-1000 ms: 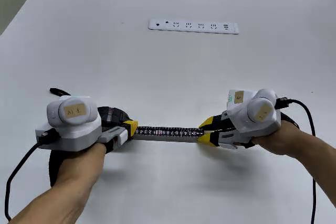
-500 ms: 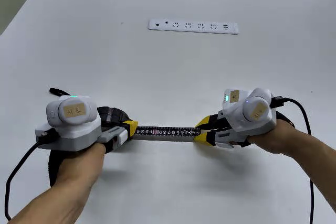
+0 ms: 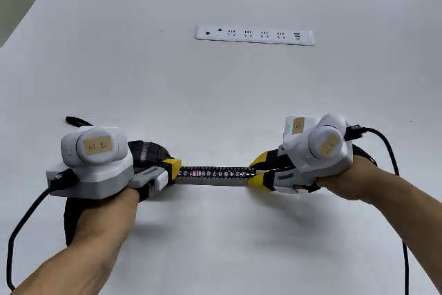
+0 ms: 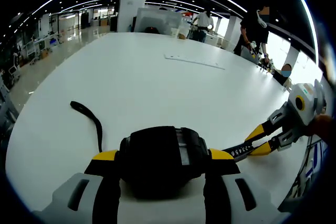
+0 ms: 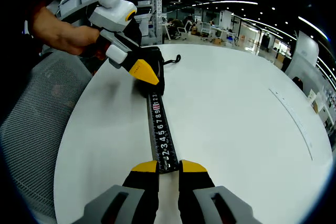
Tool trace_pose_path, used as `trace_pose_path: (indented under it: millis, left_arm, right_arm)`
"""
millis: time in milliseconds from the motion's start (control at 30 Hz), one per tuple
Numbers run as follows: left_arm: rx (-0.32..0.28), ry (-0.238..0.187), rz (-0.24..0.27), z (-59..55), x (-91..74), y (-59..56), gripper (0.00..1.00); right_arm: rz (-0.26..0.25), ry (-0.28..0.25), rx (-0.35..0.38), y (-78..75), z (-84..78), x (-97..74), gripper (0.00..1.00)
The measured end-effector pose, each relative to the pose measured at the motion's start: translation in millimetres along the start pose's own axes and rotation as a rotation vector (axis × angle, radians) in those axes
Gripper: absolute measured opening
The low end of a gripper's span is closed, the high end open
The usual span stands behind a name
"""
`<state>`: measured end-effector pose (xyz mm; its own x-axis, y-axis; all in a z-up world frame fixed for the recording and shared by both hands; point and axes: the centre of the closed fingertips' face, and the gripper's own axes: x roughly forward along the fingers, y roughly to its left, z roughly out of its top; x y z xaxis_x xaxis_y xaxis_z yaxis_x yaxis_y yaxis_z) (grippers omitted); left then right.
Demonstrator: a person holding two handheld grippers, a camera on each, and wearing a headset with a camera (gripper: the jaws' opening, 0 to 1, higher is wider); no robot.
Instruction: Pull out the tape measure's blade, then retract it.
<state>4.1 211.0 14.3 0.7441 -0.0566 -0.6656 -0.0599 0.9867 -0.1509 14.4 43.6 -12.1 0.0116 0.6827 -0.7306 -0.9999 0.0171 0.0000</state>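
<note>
At the left, the left gripper [image 3: 164, 170] was clamped around the tape measure [image 3: 146, 153] (a black case, resting on the table [image 3: 221, 94]). Its blade [image 3: 214, 172] lay drawn out a short way along the tabletop to the right gripper [image 3: 258, 170], whose jaws pinched the tip. The pull-out looked partly done; retraction appeared to remain.
</note>
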Motion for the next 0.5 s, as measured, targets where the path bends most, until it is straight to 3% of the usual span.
trace_pose_path:
  millis: [500]
  left_arm:
    - [-0.004,0.003,-0.003,-0.2,-0.6,0.3,0.59]
  right_arm:
    - [0.013,-0.009,-0.007,1.8,10.7,10.4,0.1]
